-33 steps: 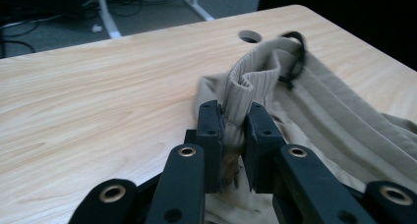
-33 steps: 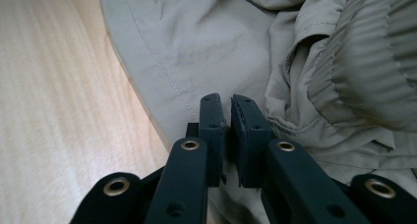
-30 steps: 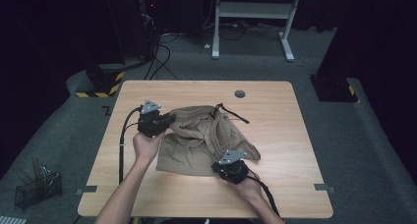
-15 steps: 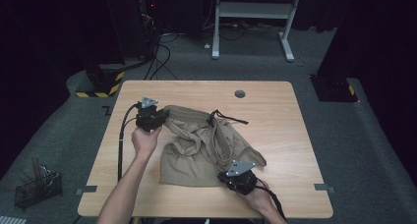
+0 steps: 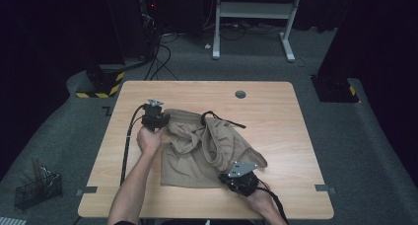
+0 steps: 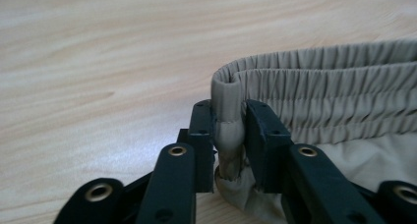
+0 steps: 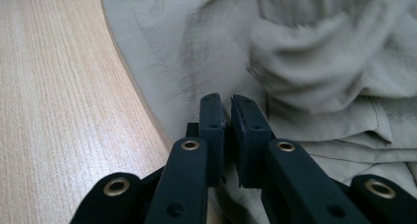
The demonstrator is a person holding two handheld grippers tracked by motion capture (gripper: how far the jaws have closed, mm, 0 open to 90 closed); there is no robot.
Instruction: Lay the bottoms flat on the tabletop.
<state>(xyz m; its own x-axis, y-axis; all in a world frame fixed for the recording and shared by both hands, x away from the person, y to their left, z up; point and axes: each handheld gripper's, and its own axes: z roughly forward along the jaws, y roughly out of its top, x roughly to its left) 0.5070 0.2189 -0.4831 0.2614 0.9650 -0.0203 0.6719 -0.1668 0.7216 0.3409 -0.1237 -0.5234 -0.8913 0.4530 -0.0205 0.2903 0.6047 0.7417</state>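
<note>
Left gripper, jaws just easing, pinches the shorts' waistband end — waistband runs rightward — right gripper nips fabric.

Wooden bench with round grommet hole, wire basket on grey floor, white frame legs behind

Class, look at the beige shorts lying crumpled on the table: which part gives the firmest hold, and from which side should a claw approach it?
Grip the elastic waistband of the shorts at its folded corner, coming in low from the table's left. There the band is thick, doubled over and sticks out past the loose cloth. The left claw already has that corner between its pads, and its jaws have just been opening.
</note>
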